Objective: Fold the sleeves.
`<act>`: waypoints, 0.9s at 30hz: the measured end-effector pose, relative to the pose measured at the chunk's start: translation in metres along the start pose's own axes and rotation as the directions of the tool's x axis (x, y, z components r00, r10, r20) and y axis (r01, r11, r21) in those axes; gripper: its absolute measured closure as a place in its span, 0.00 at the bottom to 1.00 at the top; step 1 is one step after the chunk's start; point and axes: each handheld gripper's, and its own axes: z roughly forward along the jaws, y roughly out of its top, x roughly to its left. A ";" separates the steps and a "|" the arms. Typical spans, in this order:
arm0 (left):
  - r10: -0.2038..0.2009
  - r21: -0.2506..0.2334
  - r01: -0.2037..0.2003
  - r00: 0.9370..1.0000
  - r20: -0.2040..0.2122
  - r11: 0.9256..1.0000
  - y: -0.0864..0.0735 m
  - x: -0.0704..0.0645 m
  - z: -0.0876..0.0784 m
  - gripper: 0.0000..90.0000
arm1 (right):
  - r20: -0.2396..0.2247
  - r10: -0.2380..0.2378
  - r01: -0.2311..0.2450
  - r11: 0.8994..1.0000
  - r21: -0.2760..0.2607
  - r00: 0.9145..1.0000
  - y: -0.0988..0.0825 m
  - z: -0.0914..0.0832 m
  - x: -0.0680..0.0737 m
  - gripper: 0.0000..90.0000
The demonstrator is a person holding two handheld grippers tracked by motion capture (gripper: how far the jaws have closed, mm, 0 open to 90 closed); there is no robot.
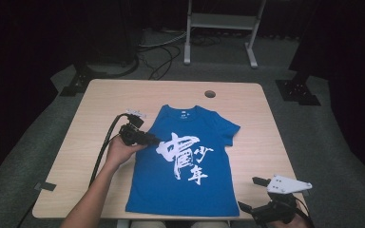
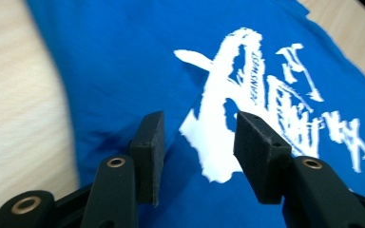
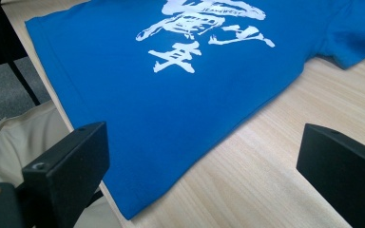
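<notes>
A blue shirt (image 1: 183,171) lies flat on the table (image 1: 90,123), printed side up, its collar at the far end and its hem along the near edge. Nothing on the table works as a container; the only opening is a small round hole (image 1: 210,93) in the top near the far edge, and I cannot see anything in it. The left gripper (image 1: 155,140) is held in a hand (image 1: 119,153) at the left side of the shirt, where the left sleeve seems to be folded in, and it points right, toward the white print (image 1: 184,156). Its jaws are spread apart and no cloth is pinched between them; in the left gripper view they stand over the blue cloth with the start of the print between the two pads (image 2: 153,152), but whether the pads touch the cloth I cannot tell. The right gripper (image 1: 249,194) is at the near right corner of the table, just beside the right side of the hem. Its jaws are wide apart and they hold nothing. The right gripper view shows the near right corner of the shirt reaching the table edge, and below it some beige cloth (image 3: 24,137). The high view shows the whole shirt, with the right sleeve (image 1: 228,130) spread out, and a metal stand (image 1: 221,28) on the floor beyond the table.
</notes>
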 end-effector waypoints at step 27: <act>-0.005 -0.128 0.014 0.998 0.069 0.992 -0.033 -0.030 -0.033 0.30 | 0.036 0.060 -0.060 0.998 -0.017 0.998 -0.006 -0.002 -0.011 0.04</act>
